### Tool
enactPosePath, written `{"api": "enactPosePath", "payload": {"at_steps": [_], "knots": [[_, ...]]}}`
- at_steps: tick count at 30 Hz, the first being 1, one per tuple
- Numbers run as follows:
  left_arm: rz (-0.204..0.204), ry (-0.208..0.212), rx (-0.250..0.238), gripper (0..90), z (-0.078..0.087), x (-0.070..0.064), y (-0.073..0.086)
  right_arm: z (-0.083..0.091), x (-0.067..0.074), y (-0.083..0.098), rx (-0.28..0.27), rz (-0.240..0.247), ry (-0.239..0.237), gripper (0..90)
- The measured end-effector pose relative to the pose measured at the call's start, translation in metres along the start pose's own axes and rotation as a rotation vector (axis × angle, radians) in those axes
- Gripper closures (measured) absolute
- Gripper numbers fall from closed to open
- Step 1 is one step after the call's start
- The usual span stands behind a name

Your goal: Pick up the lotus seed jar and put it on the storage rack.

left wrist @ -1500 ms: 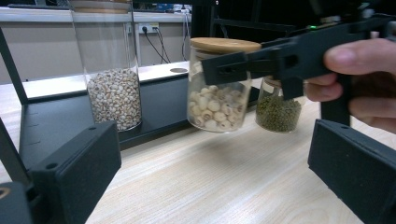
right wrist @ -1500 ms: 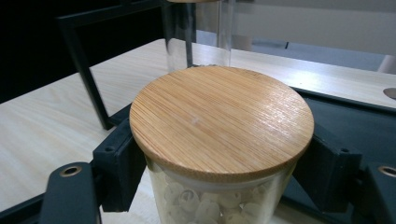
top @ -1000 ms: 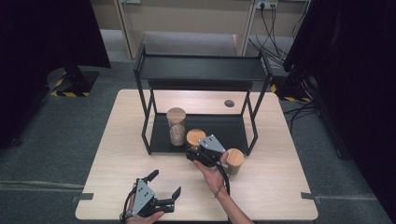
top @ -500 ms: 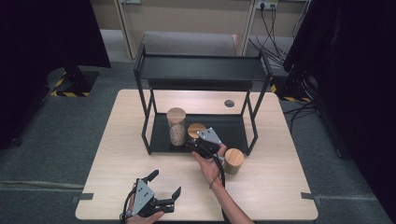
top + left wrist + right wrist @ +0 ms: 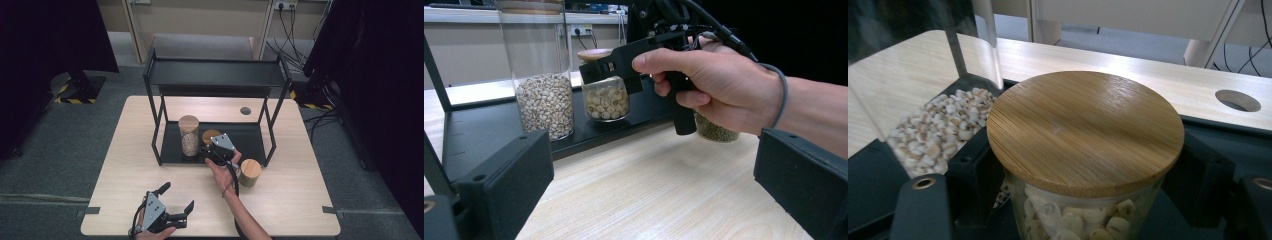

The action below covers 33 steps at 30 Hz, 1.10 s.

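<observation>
A short glass jar (image 5: 1083, 125) of pale beans with a bamboo lid stands on the lower board of the black shelf (image 5: 250, 137). My right gripper (image 5: 212, 150) is shut on its glass sides, one jaw on each side. The same short jar (image 5: 606, 97) stands just right of a tall grain jar (image 5: 544, 100); the tall jar (image 5: 189, 134) also has a wooden lid. A third jar (image 5: 250, 172), of green beans, stands on the table right of the hand. My left gripper (image 5: 176, 197) rests near the table's front edge, open, nothing between its jaws.
The shelf's thin black posts (image 5: 159, 132) flank its opening, and its upper tier (image 5: 215, 72) overhangs the jars. A round cable hole (image 5: 245, 110) lies in the tabletop behind the shelf. Bare wood (image 5: 300, 200) stretches across the front right.
My right gripper has carried the short jar away from the person and a little left, onto the lower shelf beside the tall jar. The left gripper has stayed put.
</observation>
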<state>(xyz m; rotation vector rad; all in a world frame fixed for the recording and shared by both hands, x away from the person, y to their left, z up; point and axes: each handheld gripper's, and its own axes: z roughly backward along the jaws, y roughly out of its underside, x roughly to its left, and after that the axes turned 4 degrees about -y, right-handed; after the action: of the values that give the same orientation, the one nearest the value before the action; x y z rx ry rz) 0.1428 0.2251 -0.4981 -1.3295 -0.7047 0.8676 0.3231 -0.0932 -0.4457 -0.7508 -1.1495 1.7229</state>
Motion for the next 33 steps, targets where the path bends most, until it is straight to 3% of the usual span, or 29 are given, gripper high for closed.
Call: {"api": "enactPosePath", "payload": {"at_steps": [7, 11, 16, 19, 26, 29, 33], "knots": [[0.0, 0.002, 0.0, 1.9, 0.0, 0.0, 0.0, -0.006, 0.001, 0.001, 0.014, 0.004, 0.006, 25.6], [0.001, 0.004, 0.001, 1.9, 0.0, 0.0, 0.0, -0.01, -0.001, 0.0, 0.013, -0.035, 0.004, 25.6], [0.002, 0.004, 0.001, 1.9, 0.0, 0.0, 0.0, -0.01, 0.001, 0.003, 0.007, -0.035, 0.016, 25.4], [0.001, 0.005, 0.0, 1.9, 0.0, 0.0, 0.0, -0.009, 0.002, 0.001, 0.014, -0.038, 0.02, 19.4], [0.0, 0.006, 0.002, 1.9, 0.0, -0.001, 0.0, 0.0, 0.008, 0.0, 0.011, -0.059, 0.03, 7.5], [0.0, 0.004, 0.0, 1.9, 0.0, -0.001, 0.0, 0.007, 0.014, -0.002, 0.023, -0.067, 0.051, 6.0], [-0.001, 0.005, 0.0, 1.9, 0.0, -0.001, 0.0, 0.02, 0.015, -0.004, 0.016, -0.074, 0.042, 4.7]]}}
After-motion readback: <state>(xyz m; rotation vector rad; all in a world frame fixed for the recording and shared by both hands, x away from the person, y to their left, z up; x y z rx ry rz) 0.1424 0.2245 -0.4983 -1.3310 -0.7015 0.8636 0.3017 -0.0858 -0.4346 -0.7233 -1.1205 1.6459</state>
